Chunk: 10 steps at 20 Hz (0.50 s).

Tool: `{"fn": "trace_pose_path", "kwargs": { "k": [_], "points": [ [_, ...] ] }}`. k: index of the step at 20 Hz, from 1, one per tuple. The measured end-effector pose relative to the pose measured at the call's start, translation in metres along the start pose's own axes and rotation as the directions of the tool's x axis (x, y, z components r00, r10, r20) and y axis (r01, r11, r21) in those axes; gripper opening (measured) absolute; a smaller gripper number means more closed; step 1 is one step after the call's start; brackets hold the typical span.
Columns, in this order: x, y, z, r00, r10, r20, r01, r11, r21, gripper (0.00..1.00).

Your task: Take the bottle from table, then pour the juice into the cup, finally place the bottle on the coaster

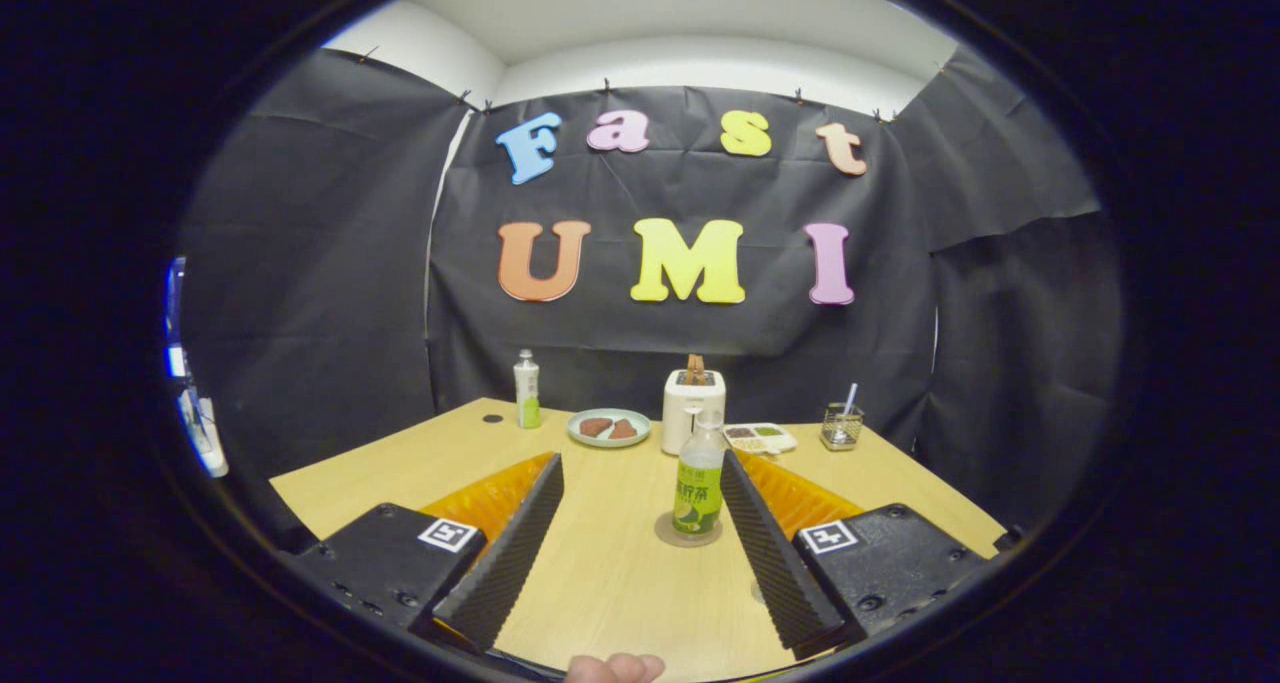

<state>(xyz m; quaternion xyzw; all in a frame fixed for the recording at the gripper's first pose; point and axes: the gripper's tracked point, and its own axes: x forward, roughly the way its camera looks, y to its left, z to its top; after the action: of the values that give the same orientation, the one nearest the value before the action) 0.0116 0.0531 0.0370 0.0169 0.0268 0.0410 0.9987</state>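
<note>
Gripper view. The gripper [640, 508] is hovering low in the frame with its fingers spread wide and pinching nothing. The bottle [698, 483] is standing upright on the coaster [688, 533], right of centre, between the fingers and close beside the right one. A second bottle [526, 391] is standing upper left on the counter [620, 583], beside a plate [608, 428]; a toaster [692, 408] and a wire basket [841, 428] are sitting beyond. No cup can be made out. Judging by the bottle resting on the coaster with the fingers apart, the placing looks complete; whether juice has been poured cannot be told.
</note>
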Motion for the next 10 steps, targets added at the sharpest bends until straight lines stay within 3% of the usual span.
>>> {"fn": "trace_pose_path", "kwargs": {
  "k": [10],
  "points": [
    [-0.019, 0.012, -0.008, 1.0, -0.001, 0.022, 0.001, 1.0, -0.017, 1.0]
  ]
}}
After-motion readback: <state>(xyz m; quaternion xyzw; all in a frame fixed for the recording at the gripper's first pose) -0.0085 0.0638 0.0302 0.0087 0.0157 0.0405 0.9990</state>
